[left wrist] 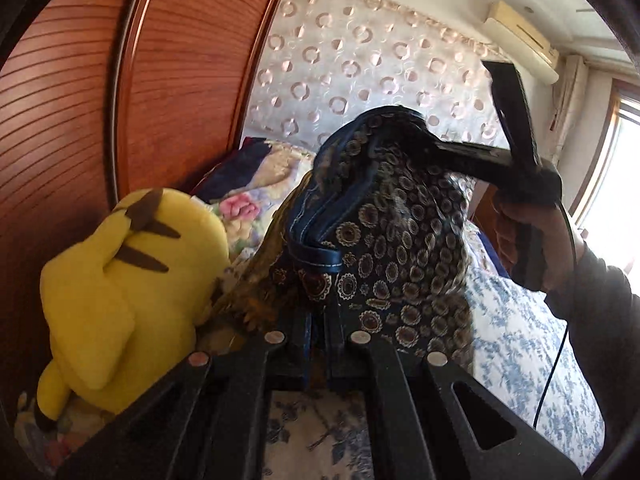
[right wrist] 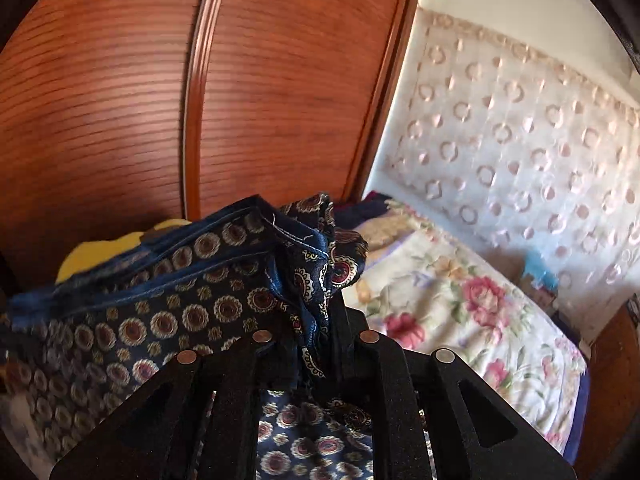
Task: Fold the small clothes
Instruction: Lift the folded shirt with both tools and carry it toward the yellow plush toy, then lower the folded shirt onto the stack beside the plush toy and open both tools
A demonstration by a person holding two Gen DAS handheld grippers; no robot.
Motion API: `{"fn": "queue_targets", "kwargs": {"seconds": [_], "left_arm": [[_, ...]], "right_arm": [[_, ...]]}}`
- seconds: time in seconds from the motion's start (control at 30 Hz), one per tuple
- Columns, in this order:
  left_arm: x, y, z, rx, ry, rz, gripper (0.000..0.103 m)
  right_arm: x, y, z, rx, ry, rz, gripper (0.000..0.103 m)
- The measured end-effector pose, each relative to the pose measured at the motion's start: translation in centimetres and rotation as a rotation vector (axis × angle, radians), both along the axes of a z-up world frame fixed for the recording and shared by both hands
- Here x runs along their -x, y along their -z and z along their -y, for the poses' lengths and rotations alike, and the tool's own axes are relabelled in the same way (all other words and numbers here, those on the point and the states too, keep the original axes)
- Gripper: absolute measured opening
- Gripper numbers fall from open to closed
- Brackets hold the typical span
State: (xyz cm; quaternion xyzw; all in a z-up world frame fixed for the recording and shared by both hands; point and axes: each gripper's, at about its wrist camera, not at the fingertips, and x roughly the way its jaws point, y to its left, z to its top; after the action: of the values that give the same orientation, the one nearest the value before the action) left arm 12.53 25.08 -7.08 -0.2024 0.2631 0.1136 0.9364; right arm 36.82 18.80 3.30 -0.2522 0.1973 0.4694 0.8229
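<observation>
Both grippers raised over the bed [left wrist: 516, 320], angled down. Patterned navy garment [left wrist: 384, 216] hangs in the air between them. Left gripper [left wrist: 318, 344] jaws clamped on its hem; right gripper [right wrist: 320, 344] jaws pinch its bunched edge, grip partly hidden by folds. Right hand [left wrist: 528, 236] visible. Yellow plush toy [left wrist: 128, 280] against wardrobe [left wrist: 80, 100], bed's left edge; bedspread open on the right.

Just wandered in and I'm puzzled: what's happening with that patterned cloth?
A person is holding up a dark blue garment printed with round medallions over a bed, using two black hand-held grippers. The left gripper pinches its blue hem; the right gripper grips another bunched part. It is lifted, not yet folded.
</observation>
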Motion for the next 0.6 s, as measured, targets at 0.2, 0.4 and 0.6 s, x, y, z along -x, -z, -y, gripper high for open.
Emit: {"fn": "queue_targets", "kwargs": {"seconds": [0.2,0.4,0.6], "left_arm": [[-0.1,1.2,0.0,-0.005,-0.010,-0.025,0.002],[-0.2,1.1,-0.2,-0.014,-0.010,-0.032,0.002],[-0.3,1.2,0.3,-0.036,-0.010,-0.055,0.002]], "right_arm": [[1.0,0.6,-1.6,-0.009,0.057,0.030,0.058],[0.5,0.0,1.5,-0.037,0.060,-0.077,0.059],[-1.4,5.4,2.4,0.042,0.092,-0.247,0.059]]}}
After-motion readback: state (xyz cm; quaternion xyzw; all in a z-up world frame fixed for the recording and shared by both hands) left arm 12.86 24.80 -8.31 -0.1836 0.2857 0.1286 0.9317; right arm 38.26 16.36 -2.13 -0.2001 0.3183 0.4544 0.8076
